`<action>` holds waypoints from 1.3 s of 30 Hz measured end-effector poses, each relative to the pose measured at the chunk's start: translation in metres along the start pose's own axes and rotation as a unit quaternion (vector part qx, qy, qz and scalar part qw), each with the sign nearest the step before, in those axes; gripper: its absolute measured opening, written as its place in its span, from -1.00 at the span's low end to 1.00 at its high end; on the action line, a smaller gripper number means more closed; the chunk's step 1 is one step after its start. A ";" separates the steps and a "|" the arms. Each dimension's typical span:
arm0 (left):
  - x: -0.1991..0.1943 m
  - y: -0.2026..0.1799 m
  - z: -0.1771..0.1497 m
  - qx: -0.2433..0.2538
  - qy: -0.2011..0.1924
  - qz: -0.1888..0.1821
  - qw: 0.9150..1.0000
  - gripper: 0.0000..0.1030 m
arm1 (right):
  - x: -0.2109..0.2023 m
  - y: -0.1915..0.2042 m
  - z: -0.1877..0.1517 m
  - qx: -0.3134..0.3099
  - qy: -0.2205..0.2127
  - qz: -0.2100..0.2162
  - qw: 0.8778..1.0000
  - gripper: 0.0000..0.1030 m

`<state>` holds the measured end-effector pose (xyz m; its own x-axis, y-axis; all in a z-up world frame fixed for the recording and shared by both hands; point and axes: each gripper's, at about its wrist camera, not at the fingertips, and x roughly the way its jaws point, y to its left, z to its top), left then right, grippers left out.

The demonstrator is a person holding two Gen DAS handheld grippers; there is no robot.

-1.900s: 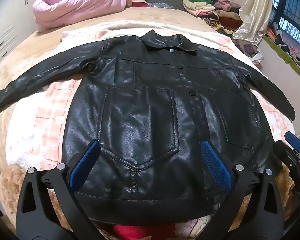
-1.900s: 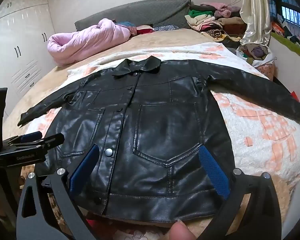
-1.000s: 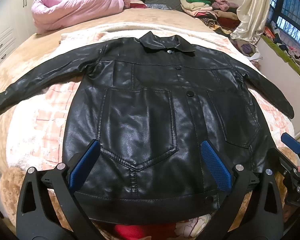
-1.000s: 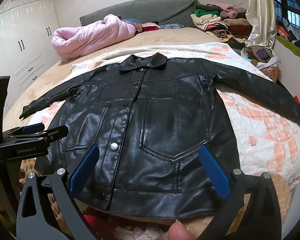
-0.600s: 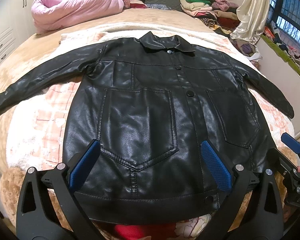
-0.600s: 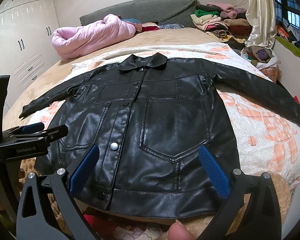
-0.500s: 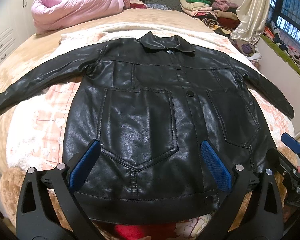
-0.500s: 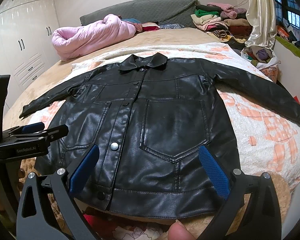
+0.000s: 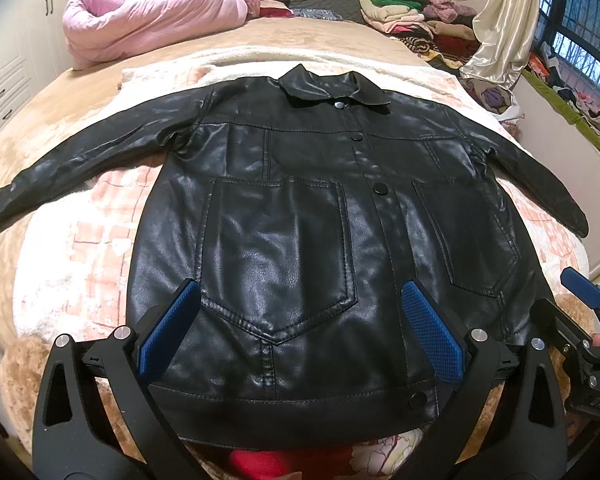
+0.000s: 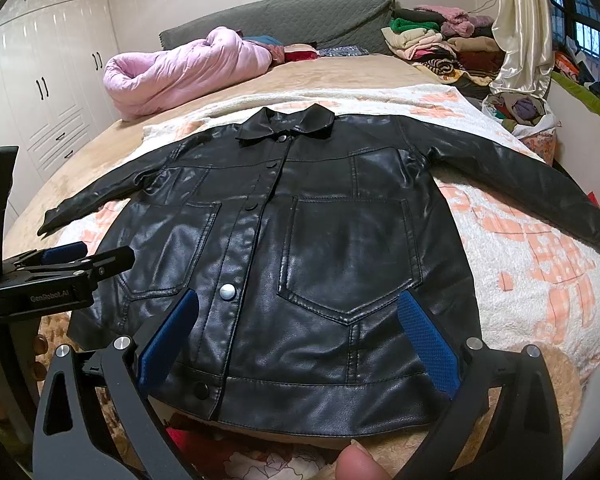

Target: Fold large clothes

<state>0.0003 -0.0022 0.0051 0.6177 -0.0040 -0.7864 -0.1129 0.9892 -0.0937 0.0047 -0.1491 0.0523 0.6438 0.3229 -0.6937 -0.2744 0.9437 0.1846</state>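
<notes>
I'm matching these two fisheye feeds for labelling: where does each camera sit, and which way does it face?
Left wrist view: on the left gripper, above the black jacket's hem, facing the headboard; its open blue-padded fingers show, with the right gripper at the right edge.
Right wrist view: on the right gripper, likewise facing up the bed; open fingers, a fingertip below, the left gripper at left.
Shared: the jacket, the pink quilt, the clothes pile.
</notes>
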 end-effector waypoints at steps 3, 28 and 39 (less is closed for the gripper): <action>0.000 0.000 0.000 0.000 0.000 -0.001 1.000 0.83 | 0.000 0.000 0.000 0.000 0.000 0.000 1.000 0.92; 0.013 0.006 0.024 -0.001 -0.001 -0.006 1.000 0.83 | 0.021 -0.002 0.024 -0.006 0.000 -0.010 1.000 0.92; 0.029 0.015 0.050 -0.011 -0.003 -0.009 1.000 0.83 | 0.039 -0.007 0.056 -0.009 -0.002 -0.029 1.000 0.92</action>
<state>0.0556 0.0194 0.0112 0.6240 -0.0201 -0.7812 -0.1191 0.9855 -0.1205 0.0720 -0.1387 0.0630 0.6613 0.2675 -0.7008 -0.2487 0.9596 0.1316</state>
